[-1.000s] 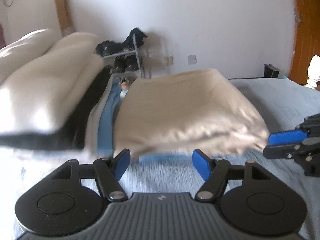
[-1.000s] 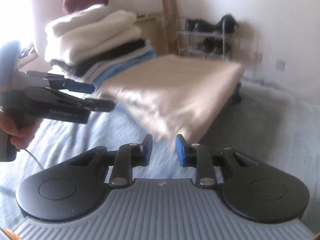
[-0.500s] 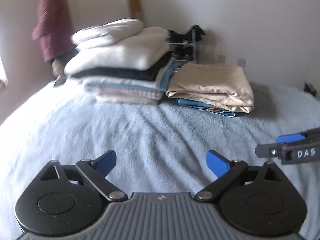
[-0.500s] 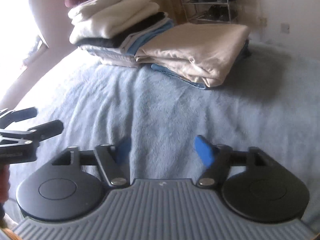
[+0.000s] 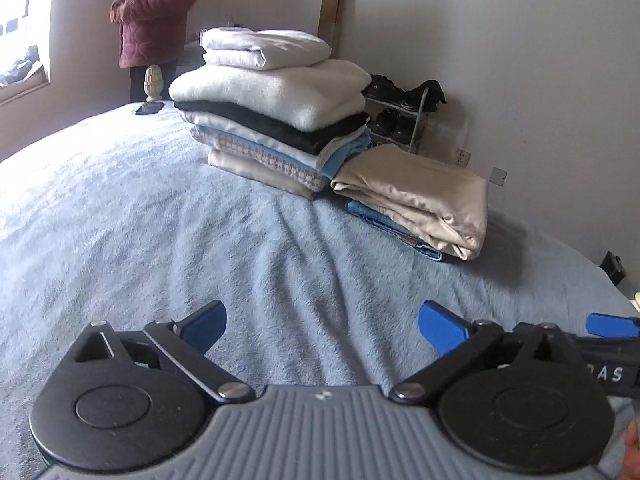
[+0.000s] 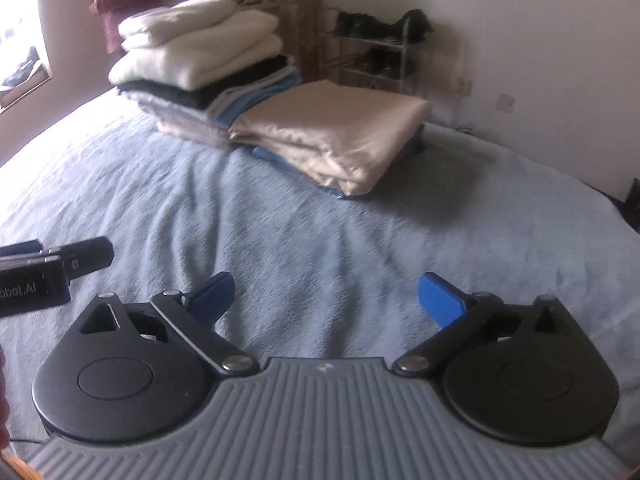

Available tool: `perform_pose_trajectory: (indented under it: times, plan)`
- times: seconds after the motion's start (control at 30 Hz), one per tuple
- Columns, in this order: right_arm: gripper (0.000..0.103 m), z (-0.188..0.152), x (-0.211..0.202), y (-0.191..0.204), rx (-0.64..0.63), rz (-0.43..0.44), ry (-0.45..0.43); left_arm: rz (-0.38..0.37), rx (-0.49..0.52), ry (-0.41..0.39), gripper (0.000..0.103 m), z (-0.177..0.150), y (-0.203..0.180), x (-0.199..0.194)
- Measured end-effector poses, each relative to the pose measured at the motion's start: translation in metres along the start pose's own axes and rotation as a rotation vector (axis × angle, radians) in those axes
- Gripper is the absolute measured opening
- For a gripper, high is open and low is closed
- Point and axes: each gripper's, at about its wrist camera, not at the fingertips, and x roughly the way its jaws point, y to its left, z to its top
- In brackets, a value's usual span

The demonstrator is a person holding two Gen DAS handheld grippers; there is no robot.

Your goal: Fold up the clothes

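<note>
Tongs first: my left tongs (image 5: 322,322) spread wide, jaws opening, nothing between, only blue bedspread (image 5: 160,220) beneath. My right tongs (image 6: 326,296) likewise, jaws opening, empty. Beyond, beige folded garment (image 5: 420,196) lies atop blue folded piece (image 5: 384,220) on bed. Just left, touching: tall folded stack (image 5: 276,120). Farthest: shoe rack (image 5: 404,116) against wall.

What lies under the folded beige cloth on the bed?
Under the folded beige cloth, a folded blue garment shows only at its edges; the rest is covered.
</note>
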Motion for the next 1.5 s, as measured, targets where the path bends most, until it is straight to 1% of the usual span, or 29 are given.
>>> perform_pose_trajectory:
  times: [0.13, 0.27, 0.33, 0.43, 0.53, 0.67, 0.73, 0.87, 1.0, 1.1, 1.5]
  plan:
    - [0.102, 0.003, -0.004, -0.001, 0.027, -0.040, -0.017, 0.043, 0.006, 0.018, 0.103, 0.001, -0.005, -0.002]
    - [0.102, 0.002, -0.001, 0.003, 0.030, -0.066, 0.010, 0.090, -0.002, 0.029, 0.103, 0.004, -0.003, -0.002]
    - [0.102, 0.001, 0.000, 0.005, 0.032, -0.071, 0.027, 0.095, -0.015, 0.037, 0.103, 0.005, 0.002, -0.001]
    - [0.102, 0.001, 0.000, 0.008, 0.032, -0.096, 0.028, 0.080, -0.033, 0.058, 0.103, 0.006, 0.007, 0.000]
    - [0.102, -0.001, -0.001, 0.013, 0.010, -0.119, 0.027, 0.092, -0.017, 0.065, 0.103, 0.005, 0.007, 0.000]
    - [0.102, -0.003, -0.004, 0.020, -0.021, -0.125, 0.027, 0.131, 0.057, 0.060, 0.103, 0.005, 0.000, -0.002]
    - [0.102, -0.005, -0.006, 0.024, -0.040, -0.121, 0.030, 0.128, 0.057, 0.062, 0.103, 0.005, 0.000, -0.005]
    - [0.102, -0.008, -0.008, 0.031, -0.080, -0.109, 0.046, 0.126, 0.000, 0.068, 0.103, 0.001, 0.008, -0.010]
    - [0.102, -0.011, -0.010, 0.036, -0.083, -0.103, 0.058, 0.129, -0.038, 0.077, 0.103, -0.001, 0.016, -0.012]
    - [0.102, -0.012, -0.011, 0.039, -0.090, -0.101, 0.064, 0.112, -0.056, 0.086, 0.103, -0.001, 0.020, -0.012]
    - [0.102, -0.012, -0.009, 0.032, -0.052, -0.118, 0.086, 0.108, -0.038, 0.114, 0.103, -0.004, 0.016, -0.007]
